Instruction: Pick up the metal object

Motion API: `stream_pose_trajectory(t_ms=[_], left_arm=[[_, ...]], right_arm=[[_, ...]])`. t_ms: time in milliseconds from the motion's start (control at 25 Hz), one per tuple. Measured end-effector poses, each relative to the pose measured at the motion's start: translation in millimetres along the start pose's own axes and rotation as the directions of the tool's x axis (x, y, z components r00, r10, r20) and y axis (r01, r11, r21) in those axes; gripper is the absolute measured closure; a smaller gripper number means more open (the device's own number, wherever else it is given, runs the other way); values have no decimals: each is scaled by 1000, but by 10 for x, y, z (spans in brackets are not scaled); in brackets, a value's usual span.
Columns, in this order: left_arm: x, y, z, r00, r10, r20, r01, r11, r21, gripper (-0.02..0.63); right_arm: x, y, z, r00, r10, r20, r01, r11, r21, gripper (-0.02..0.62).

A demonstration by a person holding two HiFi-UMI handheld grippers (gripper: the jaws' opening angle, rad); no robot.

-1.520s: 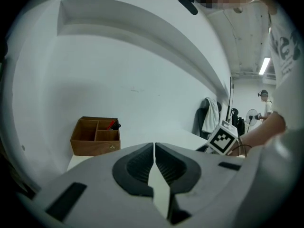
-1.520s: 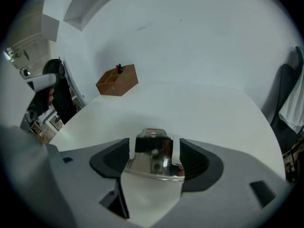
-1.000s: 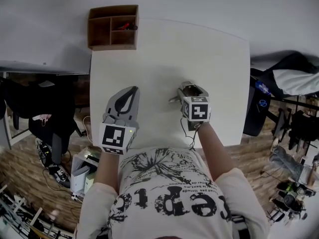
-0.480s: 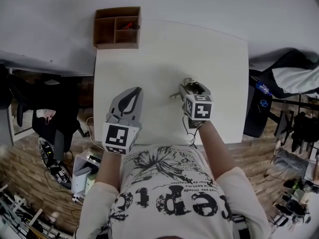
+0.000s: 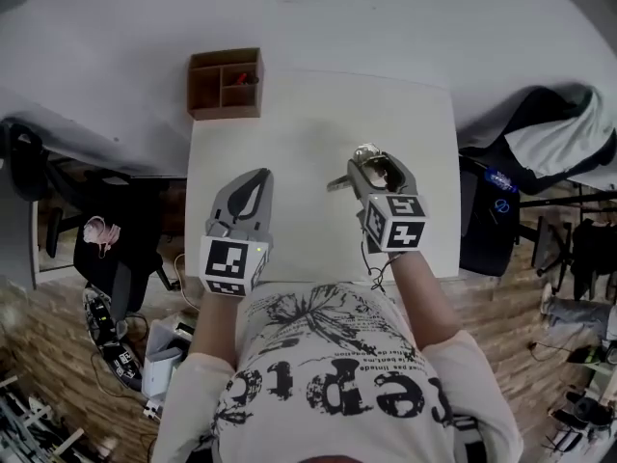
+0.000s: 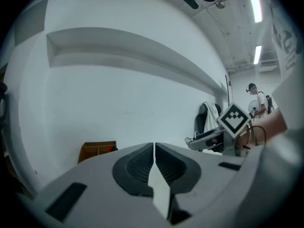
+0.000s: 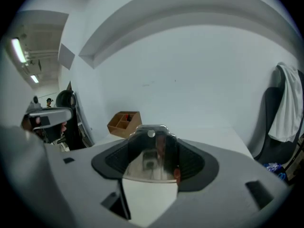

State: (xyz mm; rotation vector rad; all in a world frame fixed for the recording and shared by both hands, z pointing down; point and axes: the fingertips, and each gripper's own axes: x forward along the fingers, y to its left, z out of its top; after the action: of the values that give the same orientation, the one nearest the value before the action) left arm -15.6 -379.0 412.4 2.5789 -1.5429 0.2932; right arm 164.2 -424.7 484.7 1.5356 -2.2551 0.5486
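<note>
A shiny metal object (image 5: 369, 169) sits between the jaws of my right gripper (image 5: 372, 158), above the right part of the white table (image 5: 299, 133); a thin metal part sticks out to its left. In the right gripper view the polished metal object (image 7: 150, 156) fills the gap between the dark pads, and my right gripper (image 7: 152, 133) is shut on it with wide jaws. My left gripper (image 5: 256, 176) hovers over the table's left front, shut with nothing in it. In the left gripper view, the jaws of my left gripper (image 6: 154, 148) meet along a thin line.
A brown wooden organizer (image 5: 226, 83) with a red item stands at the table's far left corner, against the white wall. A chair draped with a white garment (image 5: 545, 138) is to the right. Dark chairs and floor clutter (image 5: 106, 287) lie to the left.
My right gripper has come up a little with the metal object in it and looks larger. My left gripper has hardly moved. The head camera's view has shifted.
</note>
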Motion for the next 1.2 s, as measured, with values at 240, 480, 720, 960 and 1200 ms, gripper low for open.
stream_pose_trajectory(t_ms=[240, 480, 720, 960, 1200], left_arm=[[-70, -190, 331, 997, 43, 57, -44, 999, 19, 592], [-57, -375, 551, 994, 67, 84, -71, 997, 35, 592], [-42, -446, 730, 990, 87, 114, -92, 995, 38, 592], [-12, -467, 840, 987, 96, 129, -102, 994, 43, 592], [32, -494, 887, 986, 94, 136, -101, 994, 41, 592]], right_arm=[[-571, -21, 593, 980, 28, 198, -18, 998, -55, 314], [-1049, -62, 965, 937, 59, 344, -33, 996, -83, 314], [-1227, -83, 1092, 898, 87, 430, -28, 990, -142, 314], [-1181, -139, 1058, 901, 94, 424, -32, 988, -151, 314], [-1112, -144, 1056, 907, 109, 407, -42, 985, -169, 315]])
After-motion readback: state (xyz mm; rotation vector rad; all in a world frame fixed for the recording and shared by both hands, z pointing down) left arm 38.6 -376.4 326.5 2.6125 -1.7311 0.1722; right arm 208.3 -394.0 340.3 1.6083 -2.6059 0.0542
